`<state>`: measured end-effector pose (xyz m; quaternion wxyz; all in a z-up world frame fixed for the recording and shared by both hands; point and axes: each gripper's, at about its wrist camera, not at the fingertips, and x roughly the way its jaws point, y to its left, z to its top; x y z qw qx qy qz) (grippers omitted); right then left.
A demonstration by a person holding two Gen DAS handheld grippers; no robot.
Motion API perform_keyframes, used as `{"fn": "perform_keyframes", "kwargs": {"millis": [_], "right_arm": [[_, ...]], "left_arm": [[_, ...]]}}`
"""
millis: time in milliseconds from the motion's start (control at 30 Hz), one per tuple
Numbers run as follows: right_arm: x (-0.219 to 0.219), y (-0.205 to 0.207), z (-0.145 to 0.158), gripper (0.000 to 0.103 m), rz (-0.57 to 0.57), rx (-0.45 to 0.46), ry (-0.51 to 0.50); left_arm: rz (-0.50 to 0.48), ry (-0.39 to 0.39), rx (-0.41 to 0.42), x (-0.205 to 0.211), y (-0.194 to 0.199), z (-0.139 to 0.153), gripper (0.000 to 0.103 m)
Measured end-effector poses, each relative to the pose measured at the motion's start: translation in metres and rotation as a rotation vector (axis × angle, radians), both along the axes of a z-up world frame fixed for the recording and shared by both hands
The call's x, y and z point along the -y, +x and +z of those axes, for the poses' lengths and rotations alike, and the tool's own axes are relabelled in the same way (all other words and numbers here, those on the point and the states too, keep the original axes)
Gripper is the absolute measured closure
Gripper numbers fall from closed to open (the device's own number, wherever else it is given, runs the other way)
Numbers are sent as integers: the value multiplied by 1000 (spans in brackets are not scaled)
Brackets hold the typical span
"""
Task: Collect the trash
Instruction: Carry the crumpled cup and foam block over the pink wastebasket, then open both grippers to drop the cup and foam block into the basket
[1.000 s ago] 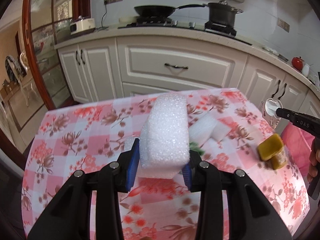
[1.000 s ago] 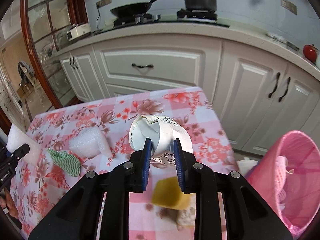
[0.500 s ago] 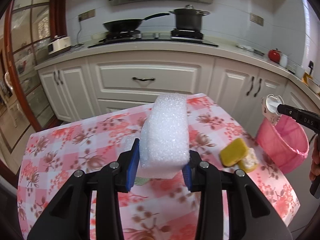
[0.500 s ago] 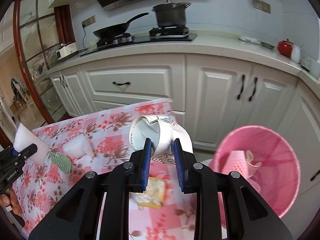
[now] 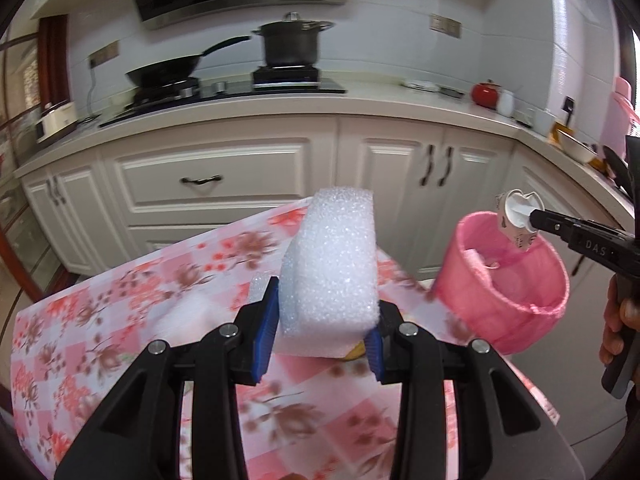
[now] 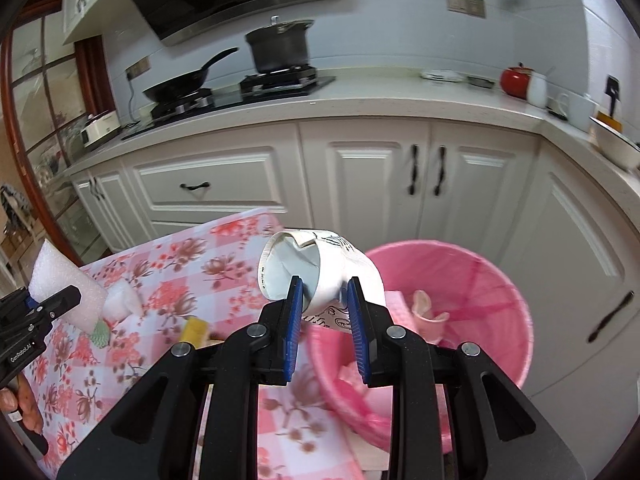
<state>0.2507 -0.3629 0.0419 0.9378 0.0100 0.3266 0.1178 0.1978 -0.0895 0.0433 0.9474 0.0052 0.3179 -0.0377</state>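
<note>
My left gripper (image 5: 320,332) is shut on a thick white foam block (image 5: 330,276), held above the floral tablecloth (image 5: 120,320). The right gripper (image 6: 325,322) is shut on a crumpled white paper cup (image 6: 316,268), which hangs over the near rim of the pink trash bin (image 6: 500,312). In the left wrist view the same cup (image 5: 518,216) sits at the tip of the right gripper above the bin (image 5: 500,304). The bin holds pink and pale scraps. From the right wrist view the foam block (image 6: 60,280) shows at the far left.
On the table lie a yellow sponge (image 6: 194,328), a smaller foam piece (image 6: 120,300) and a green striped scrap (image 6: 99,334). White cabinets (image 6: 360,176) and a counter with a hob, pan and pot stand behind. A hand (image 5: 618,328) holds the right gripper.
Both grippers have swung to the right across the table, each keeping its load. The pink bin has come into view, and the paper cup now hangs over it.
</note>
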Motion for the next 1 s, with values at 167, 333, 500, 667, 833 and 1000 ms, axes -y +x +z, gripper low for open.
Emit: {"fn": "perform_keyframes", "kwargs": {"millis": [167,333,500,667,833,1000], "right_arm": [[31,1,-7,78,-39,-12,9],[54,3,-15,78,-66,-24,25],[75,6,-24,78,-85,-34,37],[93,10,-31,77,-103,-45,52],[108,12,-39,77,-112,-54,64],[120,15,-43,77,-125,-62,76]], "left_arm": [[-67,-1,-2,39,16,3,66],[-151,4,-1,85,30,6,66],[-215,-1,-8,122,43,7,66],[-275,-23,-23,154,55,6,66],[-322,-43,-44,180,66,2,66],[-363,-82,-63,198,76,-2,66]]}}
